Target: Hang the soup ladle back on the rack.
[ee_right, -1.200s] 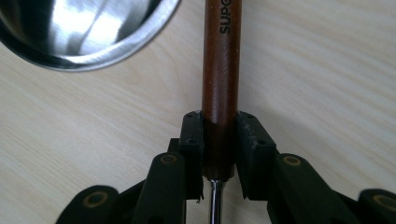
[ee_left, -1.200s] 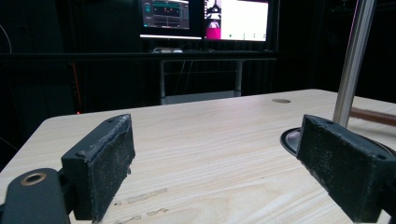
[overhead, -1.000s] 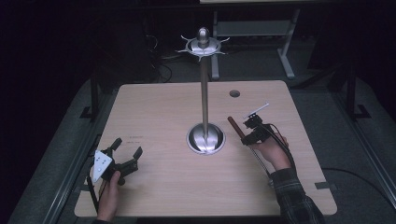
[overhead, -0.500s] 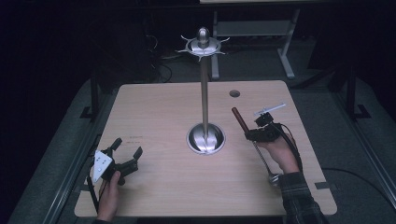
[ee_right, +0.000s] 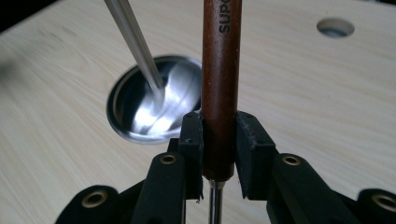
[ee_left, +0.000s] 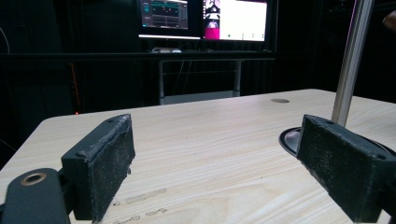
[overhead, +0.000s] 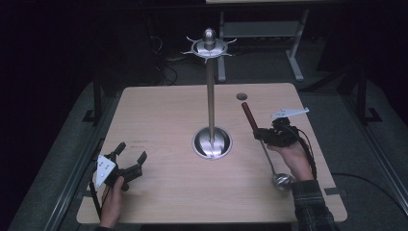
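A ladle with a brown wooden handle (overhead: 249, 115) and a metal bowl (overhead: 283, 181) is held off the table at the right, handle tip pointing up and away. My right gripper (overhead: 262, 134) is shut on the lower end of that handle (ee_right: 220, 60); both pads (ee_right: 250, 154) press on it. A tall metal stand rises from a round base (overhead: 212, 143) at the table's middle, its pole (overhead: 210, 96) ending in a hooked crown (overhead: 209, 46). My left gripper (overhead: 131, 151) rests at the table's front left, open, nothing between its pads (ee_left: 105, 163).
The wooden table (overhead: 163, 110) has a round cable hole (overhead: 241, 96) at its back right. In the left gripper view the stand's pole (ee_left: 350, 60) and base (ee_left: 289, 139) are ahead on the right, with lit monitors (ee_left: 236, 18) beyond the far edge.
My right hand has lifted the ladle a little and carried it slightly to the right; the handle tip now stands higher. The left gripper has stayed where it was.
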`<state>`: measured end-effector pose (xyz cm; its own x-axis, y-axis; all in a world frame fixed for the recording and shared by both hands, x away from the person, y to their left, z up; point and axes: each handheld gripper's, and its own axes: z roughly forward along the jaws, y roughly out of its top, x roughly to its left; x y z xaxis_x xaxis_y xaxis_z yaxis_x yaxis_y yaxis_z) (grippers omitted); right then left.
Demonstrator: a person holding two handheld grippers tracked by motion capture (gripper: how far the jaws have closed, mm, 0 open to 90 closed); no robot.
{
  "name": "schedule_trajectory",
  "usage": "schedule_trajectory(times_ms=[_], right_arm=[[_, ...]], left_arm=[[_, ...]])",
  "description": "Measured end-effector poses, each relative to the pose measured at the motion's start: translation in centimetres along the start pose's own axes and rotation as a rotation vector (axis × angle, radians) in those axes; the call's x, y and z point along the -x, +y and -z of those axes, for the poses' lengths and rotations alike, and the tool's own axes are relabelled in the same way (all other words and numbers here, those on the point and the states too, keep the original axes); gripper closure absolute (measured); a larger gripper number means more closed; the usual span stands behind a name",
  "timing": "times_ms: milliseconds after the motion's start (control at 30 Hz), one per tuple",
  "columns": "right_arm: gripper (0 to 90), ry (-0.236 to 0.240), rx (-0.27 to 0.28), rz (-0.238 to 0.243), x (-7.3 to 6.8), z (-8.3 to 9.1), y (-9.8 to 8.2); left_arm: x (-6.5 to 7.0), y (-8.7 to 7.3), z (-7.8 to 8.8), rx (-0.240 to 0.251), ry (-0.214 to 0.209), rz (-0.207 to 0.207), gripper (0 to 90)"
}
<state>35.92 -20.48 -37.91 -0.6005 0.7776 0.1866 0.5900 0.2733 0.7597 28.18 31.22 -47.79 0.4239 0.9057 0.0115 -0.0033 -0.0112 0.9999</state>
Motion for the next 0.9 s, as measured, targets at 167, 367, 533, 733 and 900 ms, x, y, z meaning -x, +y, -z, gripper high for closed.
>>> schedule_trajectory(times_ms=[167,367,533,733,900], right_arm=[[73.2,0.038,0.094,0.018,0.0,1.2,0.2],[73.3,0.056,0.171,0.026,-0.1,2.1,0.3],[73.4,0.062,0.208,0.033,-0.4,2.6,0.4],[73.4,0.062,0.262,0.060,-1.0,3.6,1.1],[73.4,0.072,0.284,0.072,-1.5,4.1,1.8]], left_arm=[[0.0,0.0,0.0,0.000,0.000,0.000,10.6],[0.0,0.0,0.0,-0.002,0.000,-0.002,10.6],[0.0,0.0,0.0,-0.001,0.000,-0.001,10.6],[0.0,0.0,0.0,-0.005,0.001,-0.004,10.6],[-0.1,0.0,0.0,0.000,0.000,-0.012,10.6]])
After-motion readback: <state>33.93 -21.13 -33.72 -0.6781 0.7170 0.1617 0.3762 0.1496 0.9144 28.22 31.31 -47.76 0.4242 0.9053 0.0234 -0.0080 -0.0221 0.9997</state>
